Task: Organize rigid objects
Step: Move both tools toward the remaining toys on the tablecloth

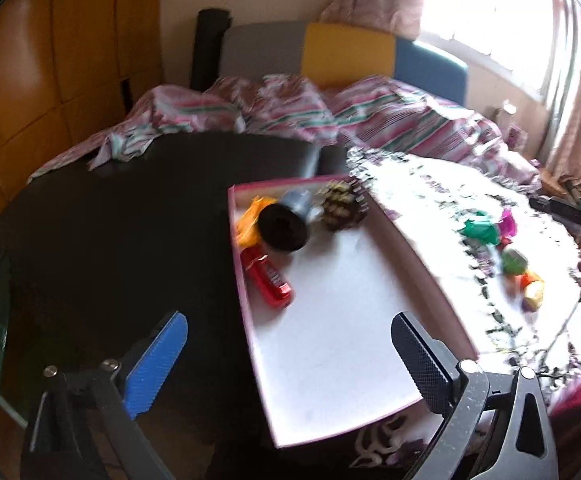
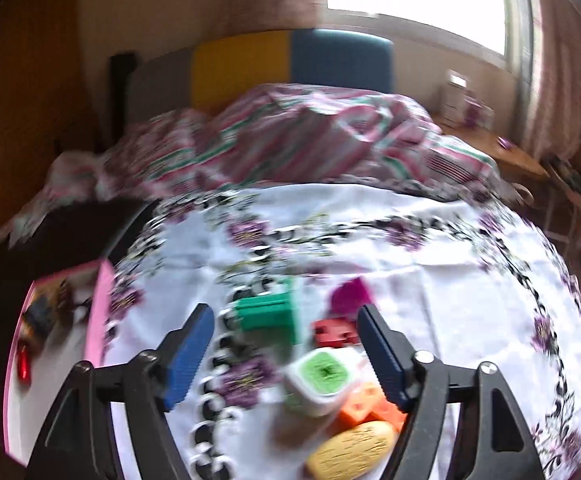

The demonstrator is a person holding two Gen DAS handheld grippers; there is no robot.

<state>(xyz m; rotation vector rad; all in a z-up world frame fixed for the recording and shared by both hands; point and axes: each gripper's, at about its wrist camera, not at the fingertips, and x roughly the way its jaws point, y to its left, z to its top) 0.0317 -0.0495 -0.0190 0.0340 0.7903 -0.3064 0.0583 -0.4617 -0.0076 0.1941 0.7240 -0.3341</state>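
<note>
A pink-rimmed white box (image 1: 342, 320) lies on the table and holds a red bottle (image 1: 268, 276), a black cylinder (image 1: 282, 226), an orange item (image 1: 250, 220) and a pine cone (image 1: 340, 204). My left gripper (image 1: 288, 344) is open and empty above the box's near end. On the floral cloth (image 2: 430, 280) lie a green block (image 2: 268, 314), a magenta piece (image 2: 350, 294), a red piece (image 2: 332, 332), a white cube with a green face (image 2: 322, 378), an orange block (image 2: 364, 406) and a yellow oval (image 2: 350, 450). My right gripper (image 2: 284, 332) is open and empty, just above these toys.
A bed with a striped cover (image 1: 290, 112) stands behind the table. The dark table surface (image 1: 110, 232) lies left of the box. The box also shows at the left of the right wrist view (image 2: 98, 308). A wooden wardrobe (image 1: 50, 60) is on the left.
</note>
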